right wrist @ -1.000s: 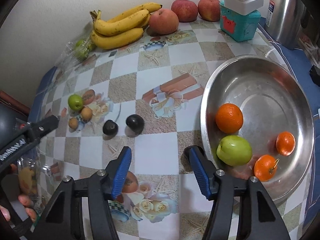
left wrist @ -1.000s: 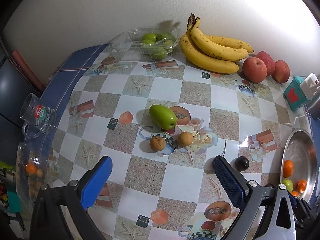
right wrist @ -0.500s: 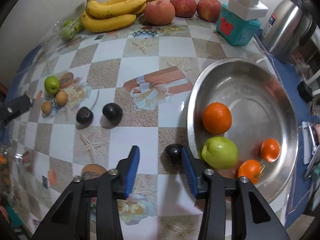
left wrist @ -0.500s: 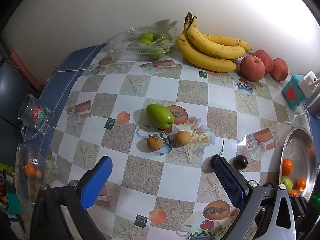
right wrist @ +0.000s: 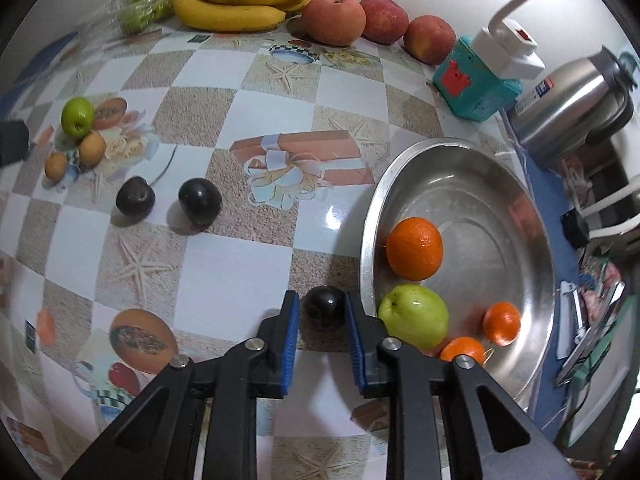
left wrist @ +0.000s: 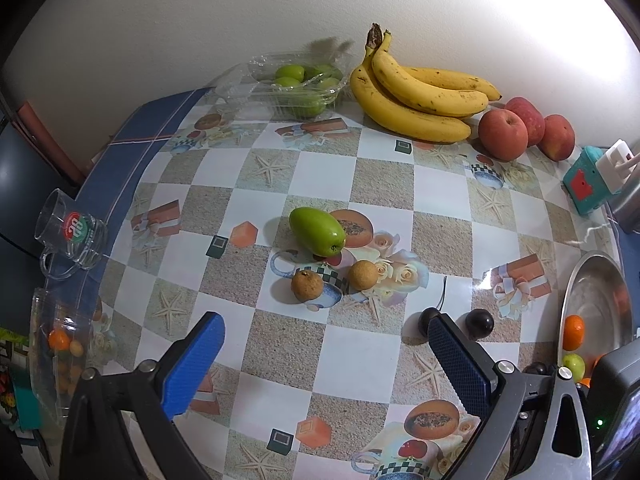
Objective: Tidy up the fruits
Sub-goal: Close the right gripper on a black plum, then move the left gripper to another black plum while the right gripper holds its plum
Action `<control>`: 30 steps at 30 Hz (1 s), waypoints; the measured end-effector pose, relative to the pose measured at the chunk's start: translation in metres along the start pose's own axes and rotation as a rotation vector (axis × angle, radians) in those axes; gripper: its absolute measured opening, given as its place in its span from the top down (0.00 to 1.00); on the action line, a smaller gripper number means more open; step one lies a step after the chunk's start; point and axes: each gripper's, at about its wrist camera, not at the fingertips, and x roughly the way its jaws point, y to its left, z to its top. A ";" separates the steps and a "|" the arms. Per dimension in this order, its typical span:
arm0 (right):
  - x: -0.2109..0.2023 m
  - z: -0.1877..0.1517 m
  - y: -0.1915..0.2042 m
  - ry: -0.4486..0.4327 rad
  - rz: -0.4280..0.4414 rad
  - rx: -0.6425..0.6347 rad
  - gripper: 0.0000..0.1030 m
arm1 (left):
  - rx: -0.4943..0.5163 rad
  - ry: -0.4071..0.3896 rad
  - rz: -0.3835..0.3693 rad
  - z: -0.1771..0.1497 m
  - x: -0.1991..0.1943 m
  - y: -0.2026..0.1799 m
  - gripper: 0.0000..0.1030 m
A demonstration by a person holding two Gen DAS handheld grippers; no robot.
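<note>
My right gripper (right wrist: 321, 309) has its blue pads on either side of a dark plum (right wrist: 325, 307) lying on the table beside the steel bowl (right wrist: 532, 216); contact with the pads is not clear. The bowl holds an orange (right wrist: 414, 248), a green apple (right wrist: 413, 316) and two small oranges. Two more dark plums (right wrist: 199, 201) (right wrist: 135, 201) lie to the left. My left gripper (left wrist: 320, 340) is open and empty above the table, near two brown fruits (left wrist: 306, 285) and a green fruit (left wrist: 317, 231).
Bananas (left wrist: 416, 96), three red apples (left wrist: 502, 134) and a clear box of green fruit (left wrist: 296, 88) line the wall. A teal box with a white plug (right wrist: 476, 80) and a steel kettle (right wrist: 576, 108) stand behind the bowl. A glass mug (left wrist: 72, 236) sits at the left edge.
My right gripper moved toward the bowl's near rim and narrowed its jaws around the dark plum. My left gripper drifted slightly, staying open.
</note>
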 end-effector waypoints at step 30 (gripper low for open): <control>-0.027 0.010 -0.010 -0.076 0.250 0.121 0.85 | -0.046 0.065 -0.066 -0.001 0.025 0.001 0.01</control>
